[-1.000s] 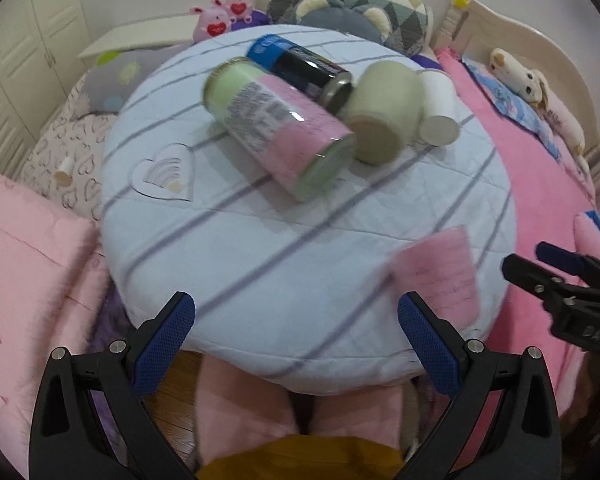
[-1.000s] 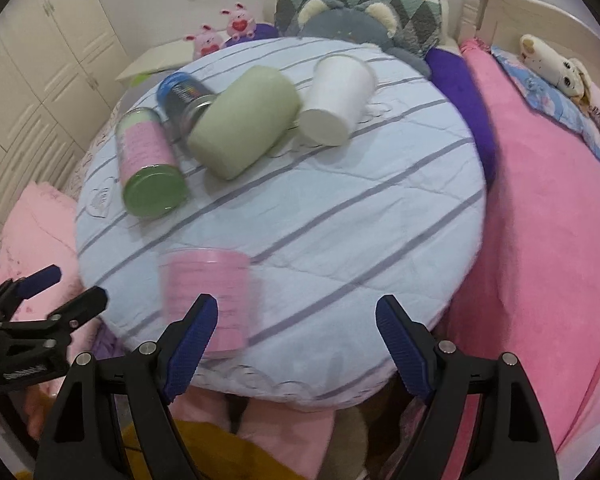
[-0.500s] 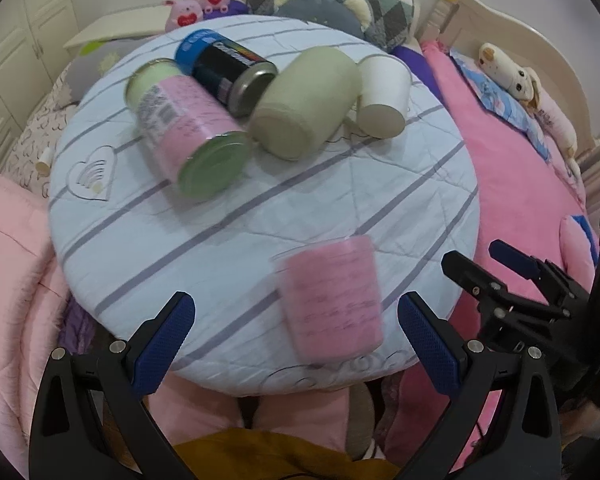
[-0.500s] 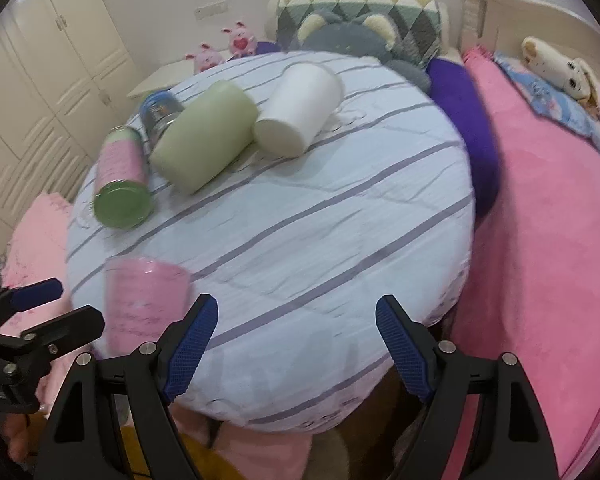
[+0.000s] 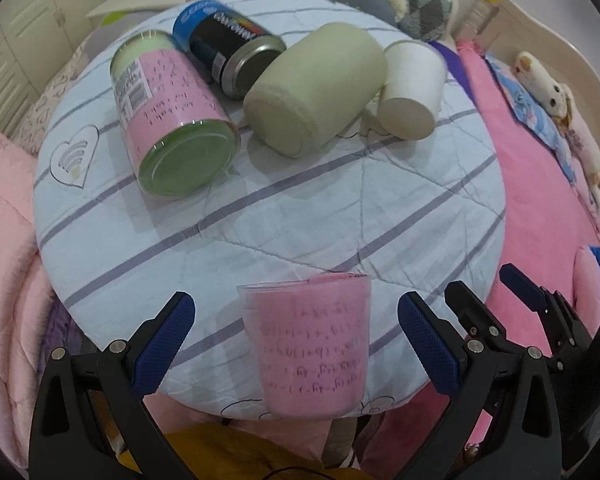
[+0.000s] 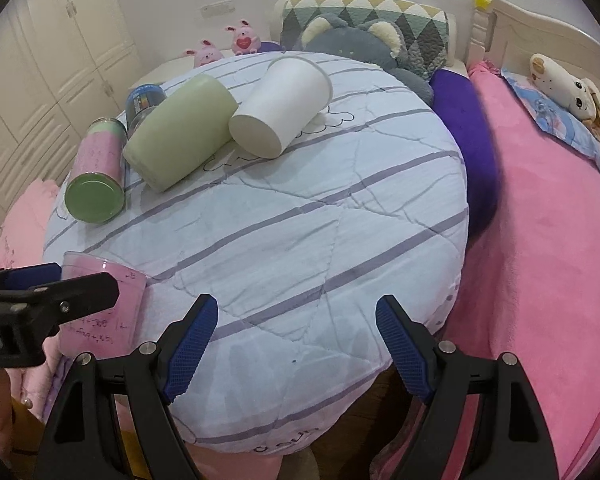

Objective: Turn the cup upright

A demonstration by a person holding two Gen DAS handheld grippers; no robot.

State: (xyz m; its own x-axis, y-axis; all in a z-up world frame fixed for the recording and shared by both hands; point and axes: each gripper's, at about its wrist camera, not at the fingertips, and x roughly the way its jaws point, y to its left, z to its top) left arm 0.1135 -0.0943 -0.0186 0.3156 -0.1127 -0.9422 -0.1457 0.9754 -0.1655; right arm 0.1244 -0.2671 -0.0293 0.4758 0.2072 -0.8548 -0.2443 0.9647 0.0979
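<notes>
A clear plastic cup with a pink paper lining [image 5: 312, 344] sits at the near edge of the round striped cushion [image 5: 300, 208], its wider end toward the bottom of the left wrist view. My left gripper [image 5: 296, 340] is open with the cup between its blue pads, not touching. The cup also shows in the right wrist view [image 6: 104, 308], partly behind the left gripper [image 6: 40, 304]. My right gripper [image 6: 296, 348] is open and empty over the cushion's near edge. It shows at the right of the left wrist view [image 5: 500, 292].
Lying on the cushion's far side are a pink-and-green jar [image 5: 168, 116], a black-and-blue can [image 5: 228, 48], a pale green cylinder [image 5: 316, 88] and a white paper cup [image 5: 412, 92]. Pink bedding [image 6: 540, 220], plush toys and a headboard [image 6: 540, 36] surround it.
My left gripper has moved toward the pink cup, which now sits between its pads. The right gripper has drifted slightly; the cup is now at its far left.
</notes>
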